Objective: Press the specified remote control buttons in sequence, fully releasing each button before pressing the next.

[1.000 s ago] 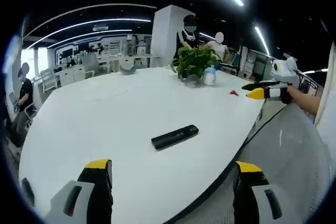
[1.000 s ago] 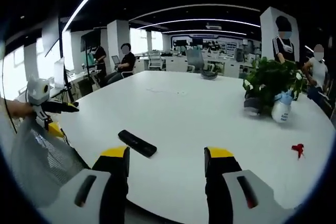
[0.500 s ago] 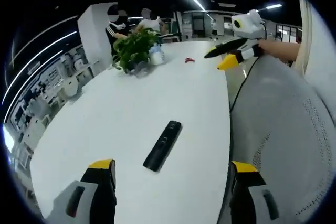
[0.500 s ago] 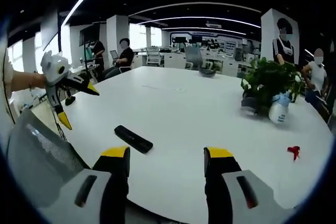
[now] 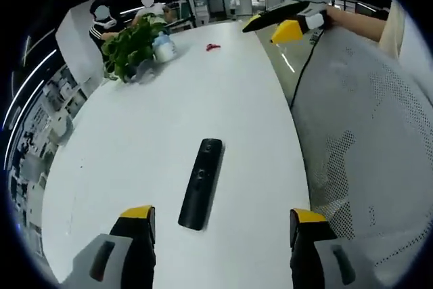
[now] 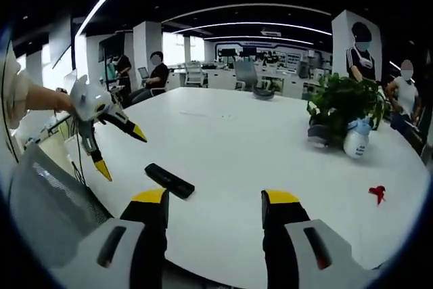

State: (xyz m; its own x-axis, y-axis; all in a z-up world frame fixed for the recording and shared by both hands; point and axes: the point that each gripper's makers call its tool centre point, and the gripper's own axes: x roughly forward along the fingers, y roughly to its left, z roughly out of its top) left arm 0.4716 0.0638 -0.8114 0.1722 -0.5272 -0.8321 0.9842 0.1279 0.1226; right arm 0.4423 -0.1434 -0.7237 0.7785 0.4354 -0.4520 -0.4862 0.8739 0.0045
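Observation:
A black remote control (image 5: 201, 183) lies flat on the white table (image 5: 135, 140), pointing away between my left gripper's jaws. My left gripper (image 5: 222, 225) is open, hovering just short of the remote with nothing in it. In the right gripper view the same remote (image 6: 169, 181) lies near the table's left edge. The left gripper (image 6: 122, 152) hangs above and to the left of it, its yellow-tipped jaws spread. My right gripper (image 6: 215, 201) is open and empty, to the right of the remote. It also appears, held in the air past the table's edge (image 5: 284, 21).
A potted plant (image 6: 342, 103) with a white spray bottle (image 6: 356, 140) stands at the far side, and a small red object (image 6: 376, 192) lies near it. A grey mesh chair back (image 5: 379, 153) sits against the table edge. People are in the office behind.
The left gripper has swung in over the table edge toward the remote, and its view has rolled so the remote now lies lengthwise between its jaws. The remote has not moved.

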